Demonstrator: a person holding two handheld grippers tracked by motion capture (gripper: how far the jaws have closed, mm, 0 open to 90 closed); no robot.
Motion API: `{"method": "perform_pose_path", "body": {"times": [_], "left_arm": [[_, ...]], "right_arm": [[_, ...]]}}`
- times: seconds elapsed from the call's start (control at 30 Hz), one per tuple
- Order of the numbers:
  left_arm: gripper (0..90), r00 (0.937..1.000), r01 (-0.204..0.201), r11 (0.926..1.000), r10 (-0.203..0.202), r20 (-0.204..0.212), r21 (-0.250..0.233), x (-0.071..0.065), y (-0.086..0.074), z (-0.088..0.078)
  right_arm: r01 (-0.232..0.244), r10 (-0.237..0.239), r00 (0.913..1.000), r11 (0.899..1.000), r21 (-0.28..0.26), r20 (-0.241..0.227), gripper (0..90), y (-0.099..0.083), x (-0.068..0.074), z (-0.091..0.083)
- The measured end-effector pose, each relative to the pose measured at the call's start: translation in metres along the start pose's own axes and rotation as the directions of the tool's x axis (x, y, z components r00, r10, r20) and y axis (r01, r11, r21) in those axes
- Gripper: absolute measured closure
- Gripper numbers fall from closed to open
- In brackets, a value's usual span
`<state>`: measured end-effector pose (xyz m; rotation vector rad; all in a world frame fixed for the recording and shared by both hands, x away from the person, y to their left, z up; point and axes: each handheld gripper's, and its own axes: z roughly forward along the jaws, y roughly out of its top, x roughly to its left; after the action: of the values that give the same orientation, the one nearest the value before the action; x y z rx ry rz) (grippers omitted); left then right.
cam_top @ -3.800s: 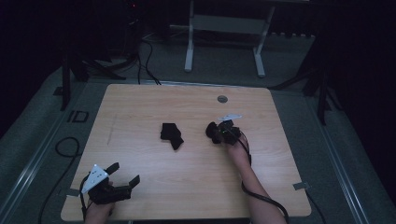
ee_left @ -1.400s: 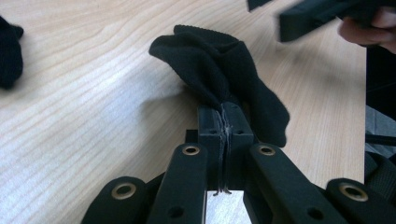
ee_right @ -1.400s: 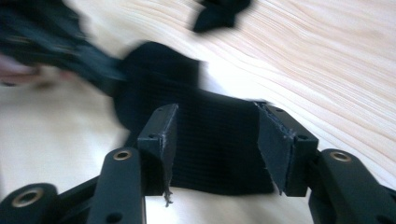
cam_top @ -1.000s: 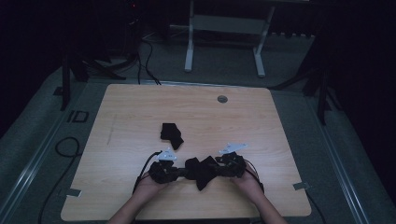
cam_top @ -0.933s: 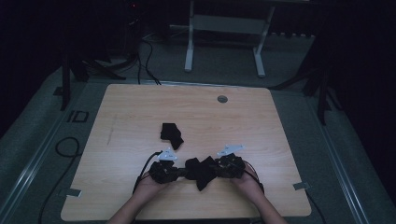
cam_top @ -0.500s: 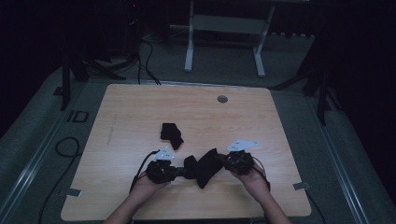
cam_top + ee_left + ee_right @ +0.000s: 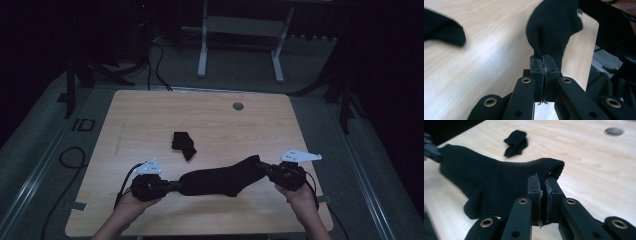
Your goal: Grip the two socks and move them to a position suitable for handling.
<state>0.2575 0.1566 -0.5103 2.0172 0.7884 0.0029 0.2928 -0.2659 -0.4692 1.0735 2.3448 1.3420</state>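
Near the front edge of the desk point(image 7: 150, 115), one black sock point(image 7: 220, 180) is now being held stretched out, where a moment ago it was bunched between two grippers close together; this is being judged as straightening before a fold or pairing. Its ends are being clamped by the left gripper point(image 7: 172, 186) and the right gripper point(image 7: 262, 167), both closed on it. Farther back, a second, folded sock point(image 7: 183, 144) is lying alone: two socks, two grippers.

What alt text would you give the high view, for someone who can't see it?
A black sock is stretched between two hand-held grippers over a wooden table, the left gripper clamping one end and the right gripper the other. A second, crumpled black sock lies behind it.
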Motion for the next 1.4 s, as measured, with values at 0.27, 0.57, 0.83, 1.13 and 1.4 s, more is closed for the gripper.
{"method": "perform_pose_path", "body": {"times": [0.27, 0.57, 0.83, 1.13, 1.4], "left_arm": [[88.4, 0.9970, 0.077, 0.9901, -0.077, -0.002, 0.118, 0.022, -0.017, 0.033], [80.4, 0.9973, 0.071, 0.9880, -0.067, -0.030, 0.138, 0.029, -0.019, 0.048], [67.0, 0.9907, 0.036, 0.9993, -0.035, -0.132, 0.008, 0.015, -0.014, 0.018], [89.6, 0.9958, 0.002, 0.9948, 0.007, -0.091, 0.102, 0.004, -0.016, 0.059], [89.7, 0.9938, 0.007, 0.9921, 0.007, -0.111, 0.126, 0.013, -0.019, 0.070]], "right_arm": [[-0.073, 0.073, 0.9973, 0.992, 0.107, 0.004, 83.9, -0.051, 0.001, 0.022], [-0.095, 0.093, 0.9955, 0.982, 0.164, 0.021, 67.9, -0.077, -0.001, 0.026], [-0.072, 0.066, 0.9937, 0.995, 0.075, 0.091, 75.9, -0.062, -0.007, 0.005], [0.006, -0.018, 0.9979, 0.983, 0.184, 0.062, 89.8, -0.070, 0.005, 0.038], [0.047, -0.074, 0.9905, 0.975, 0.218, 0.116, 89.7, -0.071, -0.002, 0.050]]}}
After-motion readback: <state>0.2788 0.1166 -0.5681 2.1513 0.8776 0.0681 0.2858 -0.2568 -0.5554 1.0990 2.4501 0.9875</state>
